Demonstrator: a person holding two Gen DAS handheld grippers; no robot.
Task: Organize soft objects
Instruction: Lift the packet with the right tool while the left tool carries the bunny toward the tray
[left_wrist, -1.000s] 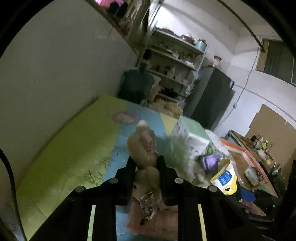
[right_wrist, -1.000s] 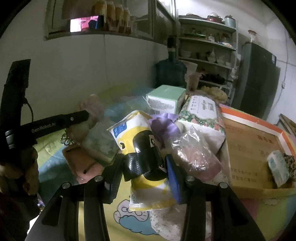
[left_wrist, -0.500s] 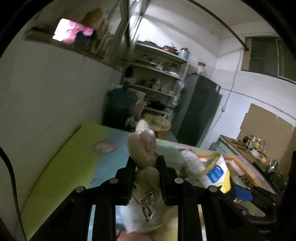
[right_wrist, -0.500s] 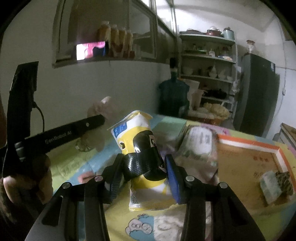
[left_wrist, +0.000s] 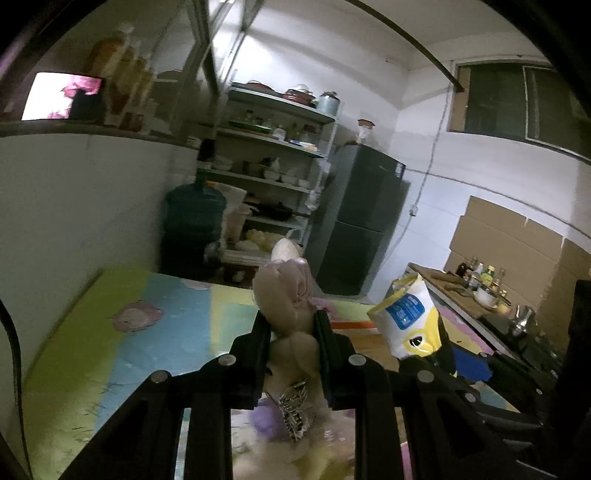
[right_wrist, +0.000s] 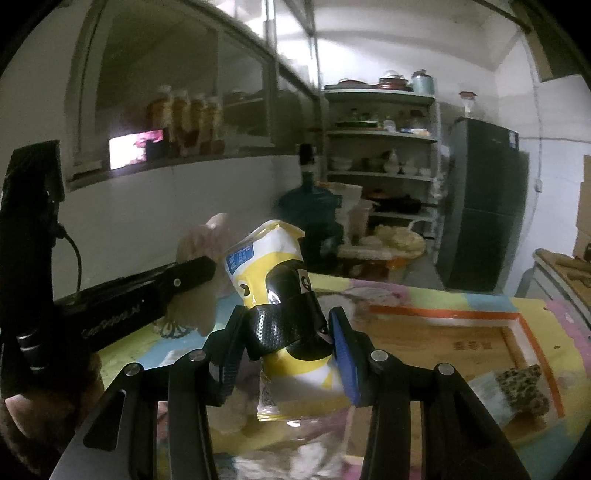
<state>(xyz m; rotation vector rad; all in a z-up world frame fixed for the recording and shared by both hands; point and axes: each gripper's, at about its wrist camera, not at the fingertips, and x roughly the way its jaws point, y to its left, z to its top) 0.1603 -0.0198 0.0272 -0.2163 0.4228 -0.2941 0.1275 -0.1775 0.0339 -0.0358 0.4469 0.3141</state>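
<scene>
My left gripper (left_wrist: 291, 325) is shut on a beige plush toy (left_wrist: 286, 291) with a metal keychain (left_wrist: 295, 410) hanging below, held above the colourful mat (left_wrist: 166, 332). My right gripper (right_wrist: 286, 325) is shut on a yellow, white and blue soft pouch (right_wrist: 280, 266), also lifted. The pouch also shows in the left wrist view (left_wrist: 410, 317), to the right of the toy. The left gripper (right_wrist: 192, 273) and the plush toy (right_wrist: 195, 251) show at the left of the right wrist view. A shallow cardboard box (right_wrist: 461, 339) with an orange rim lies on the mat to the right.
A speckled sponge-like item (right_wrist: 521, 384) lies in the box. Purple and pale soft things (left_wrist: 266, 421) lie blurred on the mat below the grippers. A wall (left_wrist: 74, 206) runs along the left. A water jug (left_wrist: 194, 218), shelves (left_wrist: 273, 155) and a dark fridge (left_wrist: 362, 221) stand behind.
Both grippers have risen and tilted up with their loads. The pile of soft objects and the tissue boxes have dropped out of view below.
</scene>
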